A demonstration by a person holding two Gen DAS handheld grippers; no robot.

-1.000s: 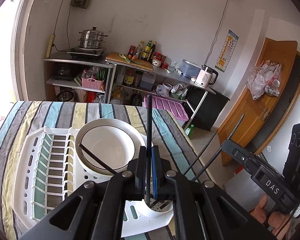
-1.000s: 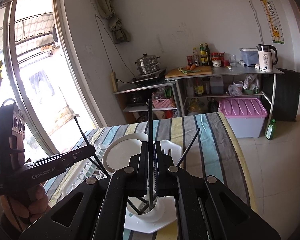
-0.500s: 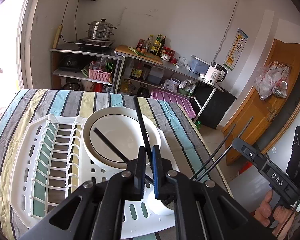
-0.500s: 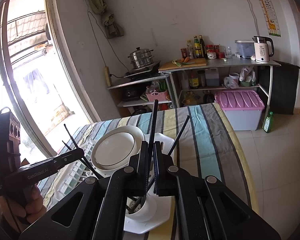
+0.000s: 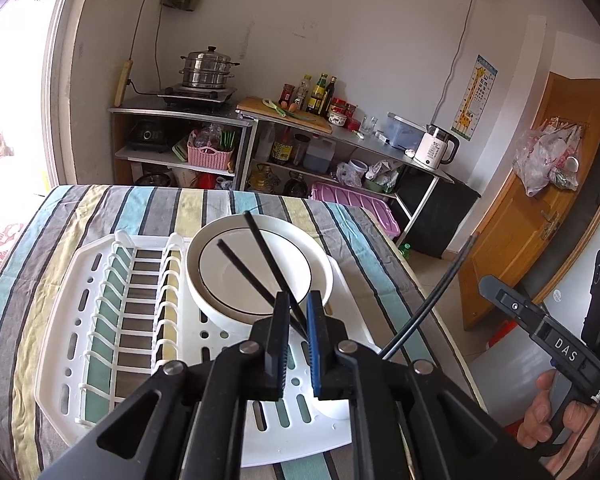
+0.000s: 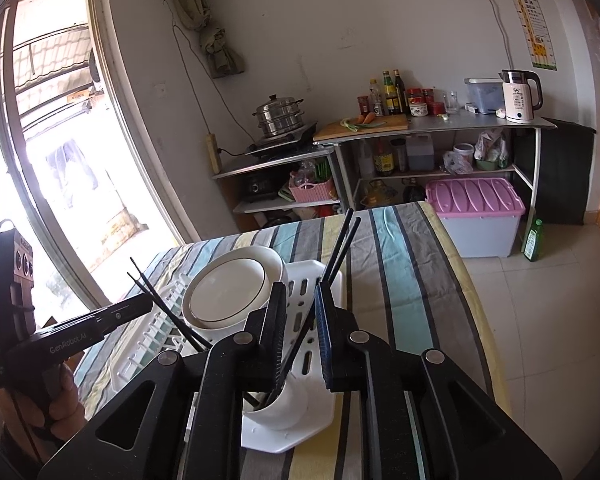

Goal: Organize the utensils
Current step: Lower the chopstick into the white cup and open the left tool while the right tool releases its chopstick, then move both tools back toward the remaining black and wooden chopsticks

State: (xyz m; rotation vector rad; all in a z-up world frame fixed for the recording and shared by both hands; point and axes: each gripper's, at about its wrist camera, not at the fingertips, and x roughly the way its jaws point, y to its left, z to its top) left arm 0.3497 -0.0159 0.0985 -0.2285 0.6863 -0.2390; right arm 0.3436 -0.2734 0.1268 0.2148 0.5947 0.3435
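Observation:
Several black chopsticks stand tilted in a white utensil cup [image 6: 284, 408] at the near corner of a white dish rack [image 5: 112, 320] on the striped table. My left gripper [image 5: 298, 304] is open; two chopsticks [image 5: 260, 256] lean away between its jaws over the white bowls [image 5: 256, 268]. My right gripper [image 6: 300, 296] is open, with two other chopsticks [image 6: 340, 244] leaning between its jaws. The right gripper also shows in the left wrist view [image 5: 488, 284]; the left one shows in the right wrist view [image 6: 140, 304].
Stacked white bowls [image 6: 228, 292] sit in the rack beside the cup. The striped cloth [image 6: 400, 280] covers the table to its edges. Shelves with a steamer pot [image 5: 208, 68], bottles and a kettle [image 5: 436, 148] stand behind. A pink-lidded bin [image 6: 476, 212] is on the floor.
Both grippers have opened and let go of the chopsticks, which now lean loose in the cup. Both grippers have pulled back and up from the rack.

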